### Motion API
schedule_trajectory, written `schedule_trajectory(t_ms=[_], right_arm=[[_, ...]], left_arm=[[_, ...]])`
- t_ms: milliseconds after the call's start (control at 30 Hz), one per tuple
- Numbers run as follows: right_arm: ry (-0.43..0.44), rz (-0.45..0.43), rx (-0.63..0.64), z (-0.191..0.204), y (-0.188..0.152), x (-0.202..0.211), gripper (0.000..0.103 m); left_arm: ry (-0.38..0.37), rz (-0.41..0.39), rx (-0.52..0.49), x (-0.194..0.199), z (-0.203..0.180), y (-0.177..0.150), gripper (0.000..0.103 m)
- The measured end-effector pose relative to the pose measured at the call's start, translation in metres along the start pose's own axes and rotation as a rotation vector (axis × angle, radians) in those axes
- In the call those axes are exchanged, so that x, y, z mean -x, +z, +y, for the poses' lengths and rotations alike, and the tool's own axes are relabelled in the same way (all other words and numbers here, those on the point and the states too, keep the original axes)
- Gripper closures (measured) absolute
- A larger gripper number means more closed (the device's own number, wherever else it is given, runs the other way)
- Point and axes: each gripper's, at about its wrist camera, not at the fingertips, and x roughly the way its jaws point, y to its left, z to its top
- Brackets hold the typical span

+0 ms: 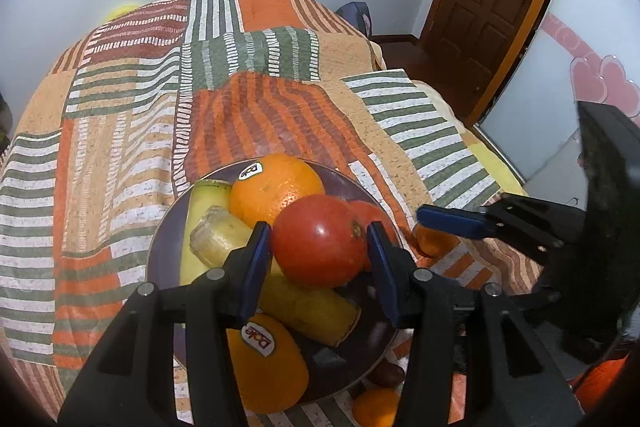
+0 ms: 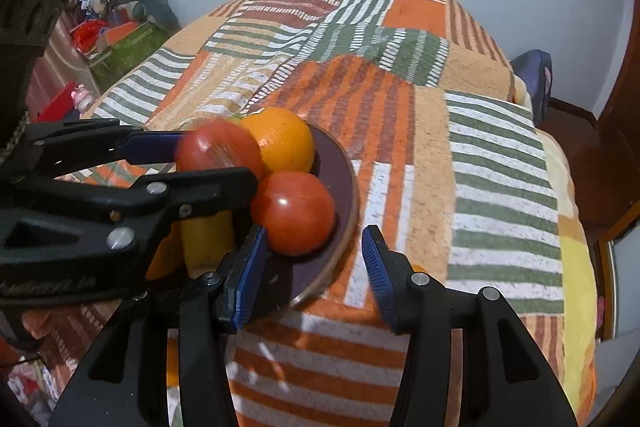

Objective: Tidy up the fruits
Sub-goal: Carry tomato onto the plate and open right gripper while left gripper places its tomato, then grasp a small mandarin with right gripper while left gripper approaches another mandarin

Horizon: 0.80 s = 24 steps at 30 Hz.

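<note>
Gripping a red fruit (image 1: 316, 241) with the left claw (image 1: 318, 255), blue pads pressed against both its sides, part-way open to fit its width. Holding it just over the dark plate (image 1: 160, 247), which sits toward the near edge of the bed (image 1: 448, 155) on a striped patchwork blanket (image 1: 120, 115). Seen from the right wrist as a blurred red ball between those same black fingers, right beside the far orange.

Sharing that plate with plenty: a big orange (image 1: 272, 189) with a sticker at the far side, another stickered orange (image 1: 264, 367) at the near side, yellow-green cut pieces (image 1: 216, 237) along the left and across the middle, and a second red fruit (image 2: 294, 213) toward the right rim, touching the far orange.

Keeping the right claw (image 2: 316, 267) part open too, with nothing at all clamped; only the plate's right rim and bare blanket between its pads, the left pad just beside the second red fruit but apart from it.

Spotting strays off the plate: a small orange (image 1: 434, 241) on the blanket just right of the rim, under the right claw's tip, and another small orange (image 1: 376, 407) by the near rim next to something dark and reddish (image 1: 386, 375), too hidden to name.
</note>
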Motion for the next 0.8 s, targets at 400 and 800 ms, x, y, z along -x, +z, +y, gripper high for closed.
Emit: schedule_trajectory(t_ms=[400,800], right_arm=[[-0.048,-0.027,-0.068,-0.027,-0.016,0.034,0.043],[-0.086,0.025,-0.094,-0.043,-0.023,0.013,0.043]], left_arm=[[0.044,-0.047,0.027,0.02,0.001,0.002,0.037],[0.098,-0.1,0.022,0.056,0.013,-0.013,0.029]])
